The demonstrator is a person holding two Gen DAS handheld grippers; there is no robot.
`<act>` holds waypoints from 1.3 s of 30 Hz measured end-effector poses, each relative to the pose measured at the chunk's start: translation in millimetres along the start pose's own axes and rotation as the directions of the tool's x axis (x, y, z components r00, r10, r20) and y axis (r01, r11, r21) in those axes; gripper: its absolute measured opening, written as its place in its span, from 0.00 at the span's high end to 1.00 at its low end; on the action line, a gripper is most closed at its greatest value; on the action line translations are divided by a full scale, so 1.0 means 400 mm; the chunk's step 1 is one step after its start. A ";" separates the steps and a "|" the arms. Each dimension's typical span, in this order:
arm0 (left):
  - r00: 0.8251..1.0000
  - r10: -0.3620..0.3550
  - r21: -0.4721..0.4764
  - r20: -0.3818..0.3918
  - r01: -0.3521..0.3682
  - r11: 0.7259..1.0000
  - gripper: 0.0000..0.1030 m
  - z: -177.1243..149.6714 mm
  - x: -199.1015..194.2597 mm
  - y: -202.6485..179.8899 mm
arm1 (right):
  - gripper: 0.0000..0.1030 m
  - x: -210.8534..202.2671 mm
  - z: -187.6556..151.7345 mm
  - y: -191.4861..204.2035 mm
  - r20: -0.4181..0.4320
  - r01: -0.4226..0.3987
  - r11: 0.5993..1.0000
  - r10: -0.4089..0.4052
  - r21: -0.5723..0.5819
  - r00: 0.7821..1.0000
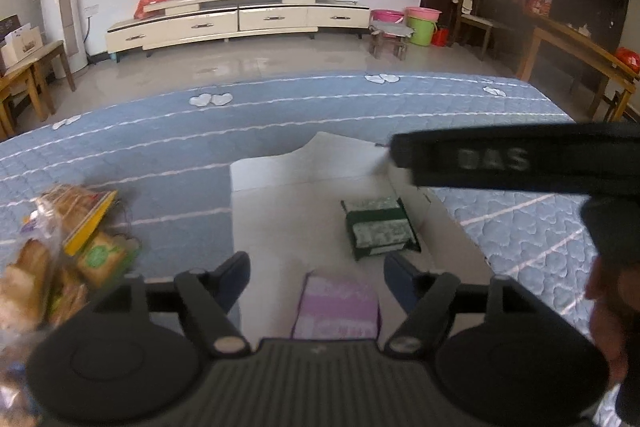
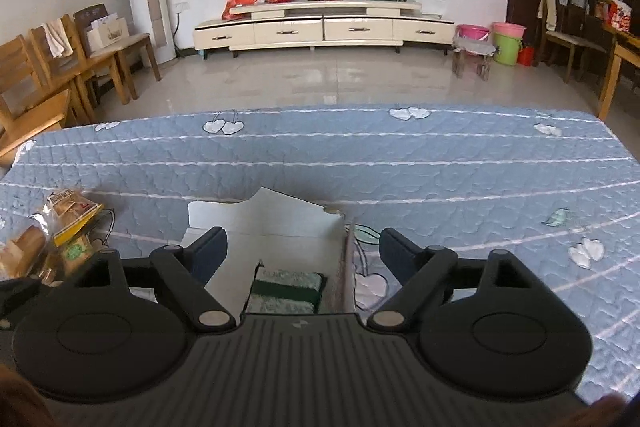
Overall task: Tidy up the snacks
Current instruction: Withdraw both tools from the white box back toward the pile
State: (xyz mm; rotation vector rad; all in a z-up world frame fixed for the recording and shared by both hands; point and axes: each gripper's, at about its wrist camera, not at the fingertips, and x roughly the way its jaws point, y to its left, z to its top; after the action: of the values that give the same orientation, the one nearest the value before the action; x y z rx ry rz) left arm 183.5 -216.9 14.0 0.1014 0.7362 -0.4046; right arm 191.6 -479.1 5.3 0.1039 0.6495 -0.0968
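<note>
An open white cardboard box (image 1: 276, 211) lies on the blue quilted cover. Inside it a green snack packet (image 1: 380, 231) lies flat, and a purple packet (image 1: 338, 311) sits nearer to me. My left gripper (image 1: 318, 279) hangs over the box, open, with the purple packet below and between its fingers, untouched by the pads. A black finger of the right tool (image 1: 500, 163) reaches in from the right above the box. In the right wrist view my right gripper (image 2: 303, 251) stands wide open and empty over the green packet (image 2: 286, 287) and the box (image 2: 260, 219).
A pile of bagged bread and snack packs (image 1: 72, 247) (image 2: 60, 235) lies left of the box. The blue quilt (image 2: 440, 167) stretches far and right. Beyond it are tiled floor, a cream TV cabinet (image 2: 320, 27), wooden chairs (image 2: 80, 59) and plastic buckets (image 2: 506, 43).
</note>
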 end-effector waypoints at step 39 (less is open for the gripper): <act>0.972 0.234 -0.119 0.010 -0.231 0.966 0.13 -0.211 -0.329 0.236 | 0.00 -0.324 -0.205 0.239 0.001 -0.009 0.998 0.009 -0.064 1.000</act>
State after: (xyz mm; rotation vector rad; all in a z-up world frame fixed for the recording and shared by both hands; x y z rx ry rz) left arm 79.4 -68.2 34.9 0.0710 0.7133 -0.1376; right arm 51.7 -366.6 25.4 0.0453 0.6507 -0.0675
